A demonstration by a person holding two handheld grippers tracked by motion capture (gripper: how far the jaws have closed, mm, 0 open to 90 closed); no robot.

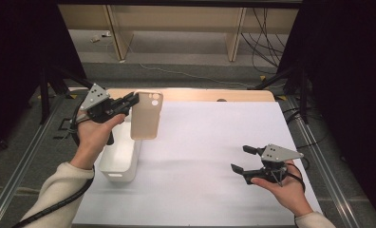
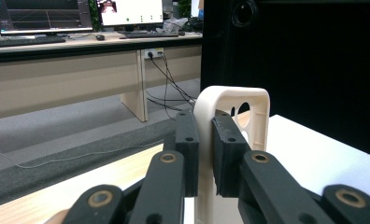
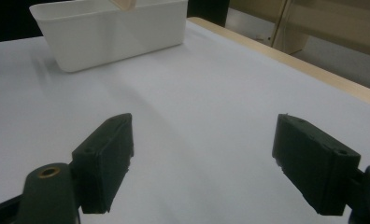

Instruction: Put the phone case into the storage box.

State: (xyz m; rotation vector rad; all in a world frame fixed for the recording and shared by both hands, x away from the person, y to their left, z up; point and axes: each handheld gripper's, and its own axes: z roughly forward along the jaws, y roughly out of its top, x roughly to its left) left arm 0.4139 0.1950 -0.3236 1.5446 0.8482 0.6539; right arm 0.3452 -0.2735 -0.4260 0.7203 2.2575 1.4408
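Beige phone case [image 1: 146, 115], camera cut-outs at its top, held upright in the air by the left tool [image 1: 131, 101]; jaws pinched on its upper edge, one pad on each face, as the left gripper view shows [image 2: 232, 119]. Case hangs above the far end of the bin and the white sheet beside it, clear of both

White bin [image 1: 121, 159], oblong, open-topped, at the left side of the bench, just below and beside the left hand [image 1: 97, 133]; also seen from the right gripper view [image 3: 113, 32], with the lower corner of the case above its rim

Right tool [image 1: 240, 159], held low over the right part of the sheet by the right hand [image 1: 283, 187]; jaws wide, nothing between them, white sheet showing in the gap

Bench [image 1: 195, 95], pale wood at the far edge, covered with a white sheet [image 1: 205, 156]

Cream sleeves on both forearms; black cable trailing from the left tool
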